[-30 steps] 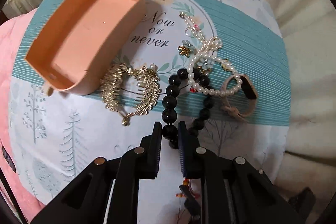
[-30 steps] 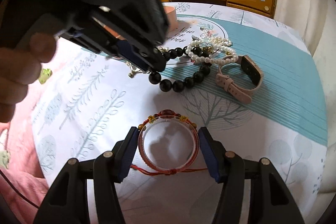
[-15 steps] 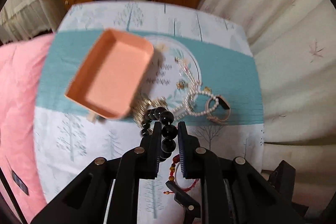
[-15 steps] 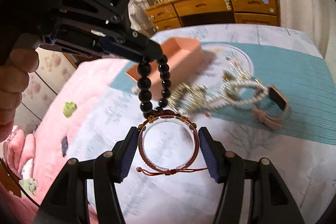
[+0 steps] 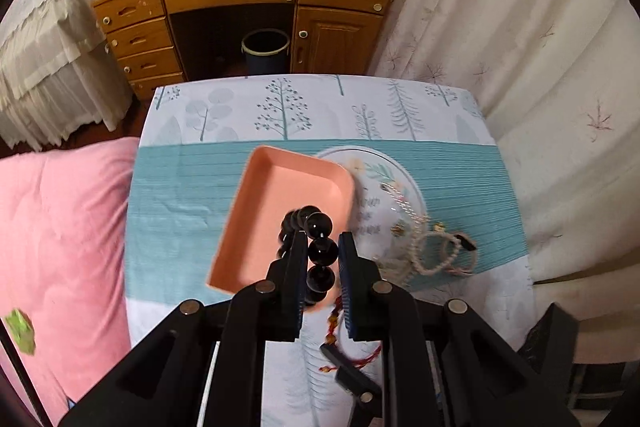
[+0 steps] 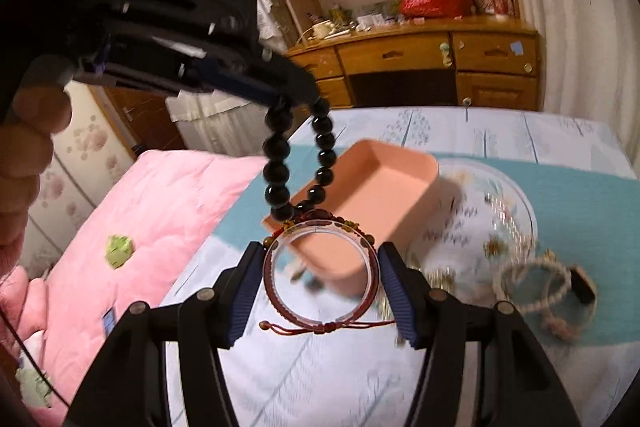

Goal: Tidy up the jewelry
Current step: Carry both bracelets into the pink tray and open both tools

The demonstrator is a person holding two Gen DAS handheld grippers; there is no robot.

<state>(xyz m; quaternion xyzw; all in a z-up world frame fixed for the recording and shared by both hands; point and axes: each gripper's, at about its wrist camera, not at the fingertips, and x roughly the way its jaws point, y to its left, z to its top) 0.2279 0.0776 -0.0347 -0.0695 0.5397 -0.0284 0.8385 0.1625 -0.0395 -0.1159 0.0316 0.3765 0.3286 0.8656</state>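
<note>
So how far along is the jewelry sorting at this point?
Nothing is stored: the pink tray looks empty. In hand: left gripper dangles the black bead bracelet; right gripper holds the red bangle. The pearl strands and watch remain on the cloth.

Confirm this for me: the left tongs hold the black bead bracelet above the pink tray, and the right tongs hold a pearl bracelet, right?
Not quite. The right tongs hold a red string bracelet, not pearl; the right wrist view shows it. The left tongs do hold the black bead bracelet above the pink tray.

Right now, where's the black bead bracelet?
The black bead bracelet hangs from the left gripper, lifted off the table, over the pink tray.
</note>
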